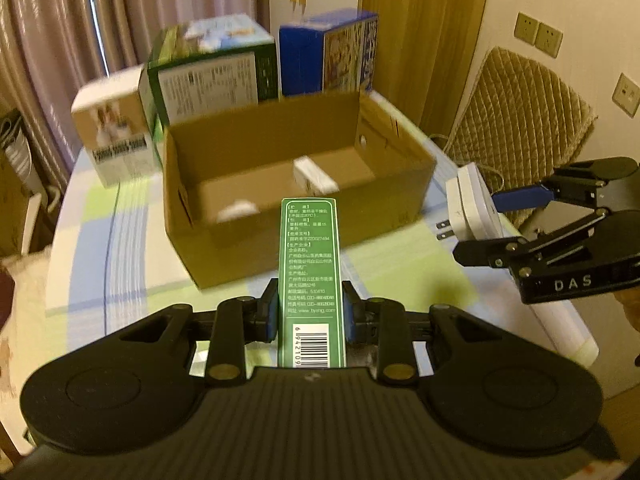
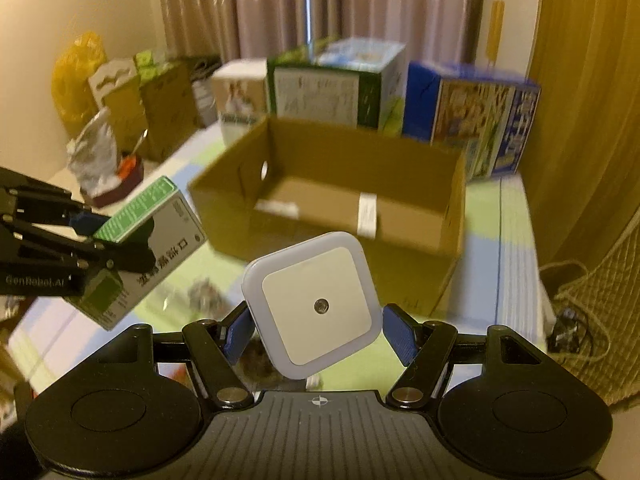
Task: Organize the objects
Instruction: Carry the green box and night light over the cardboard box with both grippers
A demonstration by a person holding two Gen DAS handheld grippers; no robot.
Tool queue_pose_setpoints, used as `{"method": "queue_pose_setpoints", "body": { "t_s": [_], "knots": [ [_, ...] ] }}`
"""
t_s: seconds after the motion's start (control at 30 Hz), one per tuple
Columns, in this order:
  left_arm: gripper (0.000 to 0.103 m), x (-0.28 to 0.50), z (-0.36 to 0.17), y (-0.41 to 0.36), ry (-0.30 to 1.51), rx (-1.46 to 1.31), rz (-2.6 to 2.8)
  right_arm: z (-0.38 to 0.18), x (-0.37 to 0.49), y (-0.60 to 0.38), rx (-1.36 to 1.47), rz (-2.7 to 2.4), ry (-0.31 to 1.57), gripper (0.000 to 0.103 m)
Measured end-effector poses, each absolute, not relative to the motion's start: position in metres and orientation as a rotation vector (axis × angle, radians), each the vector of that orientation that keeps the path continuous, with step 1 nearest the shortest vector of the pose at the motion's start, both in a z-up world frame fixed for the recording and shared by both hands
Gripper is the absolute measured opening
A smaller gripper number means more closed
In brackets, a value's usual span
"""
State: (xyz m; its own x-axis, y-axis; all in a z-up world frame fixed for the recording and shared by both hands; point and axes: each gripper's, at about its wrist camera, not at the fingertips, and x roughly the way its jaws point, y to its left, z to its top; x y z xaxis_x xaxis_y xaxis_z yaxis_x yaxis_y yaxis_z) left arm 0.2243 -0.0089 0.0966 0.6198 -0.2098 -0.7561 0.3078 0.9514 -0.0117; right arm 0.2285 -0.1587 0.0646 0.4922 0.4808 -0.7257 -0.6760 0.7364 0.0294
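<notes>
We are pinching a slim green medicine carton in our left tool, its blue pads pressed on both long sides, the barcode end nearest the camera and the far end pointing at twelve o'clock toward the open cardboard box on the desk. Our right tool is gripping a white square plug-in night light by its side edges, its face with the small round sensor turned toward the lens.

The left wrist view is showing what the right one is hiding: the night light's two metal prongs, sticking out at nine o'clock, with the right tool entering at three o'clock beside the box. The right wrist view is giving us the carton's grey face with large printed characters, held above the checked desk cloth at nine o'clock by the left tool, and also some clutter at ten o'clock: a yellow bag and a crumpled foil wrapper.

Both views are showing small white items lying inside the box, blurred, and three printed cartons standing just behind it: a white one, a green one and a blue one.
</notes>
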Motion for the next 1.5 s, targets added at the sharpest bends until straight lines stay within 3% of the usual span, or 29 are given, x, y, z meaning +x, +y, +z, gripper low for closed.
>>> {"method": "queue_pose_setpoints", "body": {
  "t_s": [0.37, 0.87, 1.23, 1.27, 1.3, 1.5],
  "knots": [
    [0.025, 0.320, 0.130, -0.006, 0.806, 0.137, -0.272, 0.105, 0.321, -0.125, -0.240, 0.661, 0.744, 0.067],
    [0.025, 0.431, 0.075, 0.016, 0.857, 0.081, -0.207, 0.037, 0.411, -0.086, -0.169, 0.614, 0.867, 0.067],
    [0.025, 0.465, 0.038, 0.027, 0.867, 0.110, -0.176, 0.000, 0.446, -0.065, -0.133, 0.611, 0.923, 0.067],
    [0.029, 0.466, 0.036, 0.027, 0.852, 0.120, -0.168, -0.002, 0.448, -0.065, -0.127, 0.608, 0.927, 0.067],
    [0.041, 0.467, 0.035, 0.027, 0.841, 0.126, -0.155, -0.005, 0.450, -0.065, -0.122, 0.604, 0.933, 0.067],
    [0.042, 0.465, 0.037, 0.037, 0.825, 0.085, -0.148, -0.011, 0.450, -0.063, -0.128, 0.614, 0.936, 0.067]
  ]
}}
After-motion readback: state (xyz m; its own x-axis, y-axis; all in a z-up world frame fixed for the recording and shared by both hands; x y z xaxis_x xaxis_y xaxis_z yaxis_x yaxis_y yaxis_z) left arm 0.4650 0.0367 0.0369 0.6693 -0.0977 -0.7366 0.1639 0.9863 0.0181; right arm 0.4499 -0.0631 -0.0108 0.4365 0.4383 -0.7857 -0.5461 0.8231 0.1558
